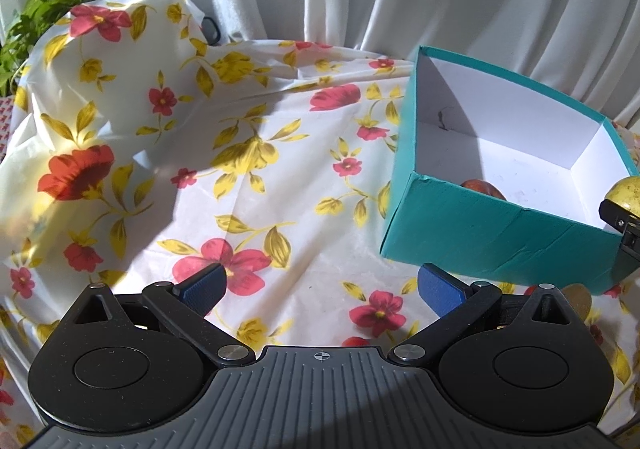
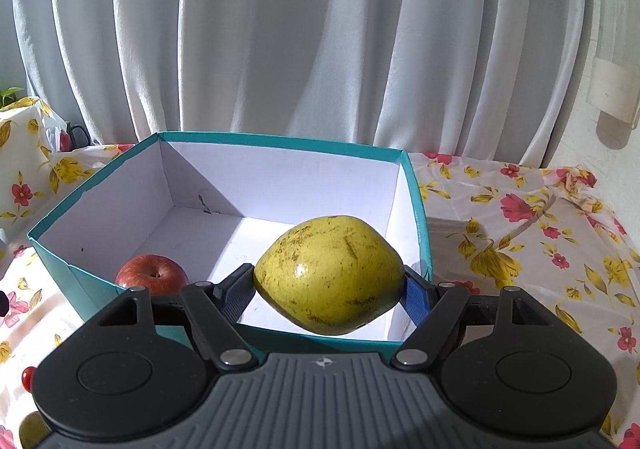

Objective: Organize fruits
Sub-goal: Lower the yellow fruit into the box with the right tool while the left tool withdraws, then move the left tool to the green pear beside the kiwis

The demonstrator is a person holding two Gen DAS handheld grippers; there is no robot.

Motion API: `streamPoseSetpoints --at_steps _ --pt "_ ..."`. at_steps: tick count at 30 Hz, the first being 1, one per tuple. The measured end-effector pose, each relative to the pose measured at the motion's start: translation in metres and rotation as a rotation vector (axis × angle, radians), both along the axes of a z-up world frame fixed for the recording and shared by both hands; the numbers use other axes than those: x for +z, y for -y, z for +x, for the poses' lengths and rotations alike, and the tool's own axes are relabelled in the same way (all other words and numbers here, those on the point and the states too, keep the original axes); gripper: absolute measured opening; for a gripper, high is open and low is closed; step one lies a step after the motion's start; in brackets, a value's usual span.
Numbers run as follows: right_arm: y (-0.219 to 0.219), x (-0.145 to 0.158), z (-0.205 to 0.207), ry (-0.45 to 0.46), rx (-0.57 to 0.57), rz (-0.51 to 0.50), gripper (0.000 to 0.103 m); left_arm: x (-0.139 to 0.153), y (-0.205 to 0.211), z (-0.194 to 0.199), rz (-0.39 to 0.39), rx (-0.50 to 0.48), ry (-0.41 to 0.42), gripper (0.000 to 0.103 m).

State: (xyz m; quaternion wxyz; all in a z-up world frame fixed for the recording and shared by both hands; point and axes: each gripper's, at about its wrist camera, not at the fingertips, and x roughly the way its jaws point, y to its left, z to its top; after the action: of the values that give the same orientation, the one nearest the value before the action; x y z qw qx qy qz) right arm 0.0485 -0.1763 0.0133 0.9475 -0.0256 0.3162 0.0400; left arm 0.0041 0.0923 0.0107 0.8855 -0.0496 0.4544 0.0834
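My right gripper (image 2: 330, 289) is shut on a yellow-green pear (image 2: 330, 275) and holds it over the near edge of the teal box (image 2: 56, 249). A red apple (image 2: 151, 273) lies inside the box at its near left corner. In the left wrist view the box (image 1: 500, 245) stands to the right, with the apple (image 1: 482, 187) just showing over its wall and the pear (image 1: 626, 189) at the right edge. My left gripper (image 1: 320, 289) is open and empty above the flowered cloth, left of the box.
A flowered cloth (image 1: 260, 177) covers the table and a raised hump (image 1: 112, 49) at the back left. A small red fruit (image 2: 28, 377) lies left of the right gripper; another (image 1: 354, 342) shows under the left gripper. White curtains hang behind. A plant (image 1: 36, 21) stands far left.
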Motion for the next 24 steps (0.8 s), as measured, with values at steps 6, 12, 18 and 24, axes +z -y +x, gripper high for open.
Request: streamPoseSetpoints --at_steps 6,12,18,24 --pt "-0.001 0.001 0.0 0.001 -0.001 -0.006 0.076 -0.003 -0.001 -0.002 0.008 0.004 -0.01 0.103" --pt "0.002 0.009 -0.009 0.029 -0.002 0.006 0.087 -0.004 0.002 -0.007 0.035 -0.026 -0.003 0.103" --pt "-0.004 0.041 -0.053 0.262 0.008 -0.059 0.103 -0.008 0.01 -0.018 0.064 -0.067 0.016 0.103" --pt "-0.01 0.047 -0.08 0.233 0.075 -0.011 0.103 -0.011 0.025 -0.028 0.064 -0.154 0.033 0.103"
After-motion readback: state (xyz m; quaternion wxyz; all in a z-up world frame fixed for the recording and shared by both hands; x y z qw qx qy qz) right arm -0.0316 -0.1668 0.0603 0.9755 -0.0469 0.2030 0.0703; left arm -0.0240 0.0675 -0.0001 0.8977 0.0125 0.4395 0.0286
